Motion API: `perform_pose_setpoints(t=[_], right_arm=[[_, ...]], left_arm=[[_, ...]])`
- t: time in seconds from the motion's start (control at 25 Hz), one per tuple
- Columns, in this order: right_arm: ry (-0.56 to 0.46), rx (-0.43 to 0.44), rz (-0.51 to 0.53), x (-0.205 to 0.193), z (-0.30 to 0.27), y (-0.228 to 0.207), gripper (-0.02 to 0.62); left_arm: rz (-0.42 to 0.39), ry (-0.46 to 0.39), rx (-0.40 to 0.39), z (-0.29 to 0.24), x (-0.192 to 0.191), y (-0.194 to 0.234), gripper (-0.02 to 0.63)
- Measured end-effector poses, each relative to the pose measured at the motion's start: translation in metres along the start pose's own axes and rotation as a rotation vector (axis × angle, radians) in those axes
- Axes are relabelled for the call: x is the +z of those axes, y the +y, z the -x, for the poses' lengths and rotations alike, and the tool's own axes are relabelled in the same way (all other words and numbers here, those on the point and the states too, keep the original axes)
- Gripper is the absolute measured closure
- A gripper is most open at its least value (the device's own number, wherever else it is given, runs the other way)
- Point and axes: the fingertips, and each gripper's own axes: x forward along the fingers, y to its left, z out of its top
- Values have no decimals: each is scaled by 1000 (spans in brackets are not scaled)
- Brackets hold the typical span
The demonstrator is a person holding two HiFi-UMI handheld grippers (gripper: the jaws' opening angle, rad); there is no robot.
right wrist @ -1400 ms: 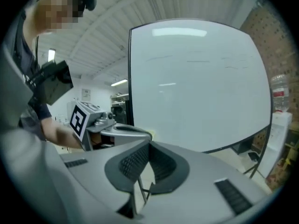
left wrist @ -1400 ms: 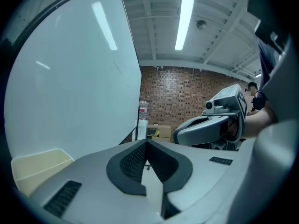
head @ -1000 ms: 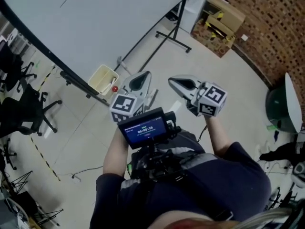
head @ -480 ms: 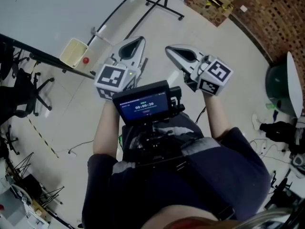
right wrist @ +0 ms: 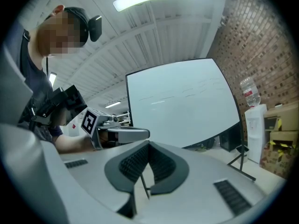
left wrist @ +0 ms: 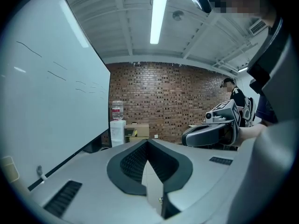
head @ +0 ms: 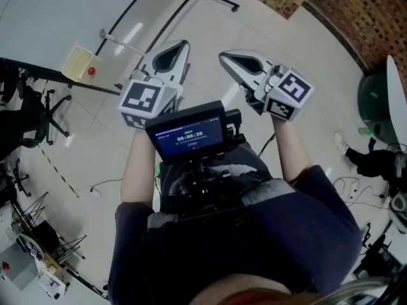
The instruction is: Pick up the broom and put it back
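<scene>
Left tool: my left tool (head: 182,44) is held out at chest height with its jaws closed pad to pad; its own view shows nothing between them.
Right tool: my right tool (head: 222,56) sits just beside the left one, tips nearly level with it; jaws pressed together as well, and empty.
Broom: I cannot pick it out with any certainty in the three views; a pale bar (head: 121,38) lies on the floor (head: 210,27) ahead and to the left of the left tool, by the foot of the whiteboard (head: 57,5), but I cannot tell whether it is the handle or part of the stand.
Near that bar: a yellow tray (head: 76,60) with a red ball (head: 91,71) beside it, further left of the left tool; well apart from both tools.
Handling, as I judge it: a broom should be light and long; stiff along the handle, soft at the bristles; weighted toward the head, so it will want to swing if held by one end.
Where to take hold: on the handle, never the bristles; one tool near the middle, the other closer to the head, both jaws opened first.
Risk: a smooth round handle may roll or slide between the pads; a square, firm pinch should answer that.
</scene>
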Motion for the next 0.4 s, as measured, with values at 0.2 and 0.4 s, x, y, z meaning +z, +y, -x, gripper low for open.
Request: perform_pose_setpoints(t=[0.2, 0.4], right_arm=[[20, 62, -5, -7, 0, 6, 588], [26, 113, -3, -14, -9, 19, 586]], left_arm=[[15, 17, 58, 11, -7, -5, 597], [34, 31, 98, 25, -22, 1, 597]])
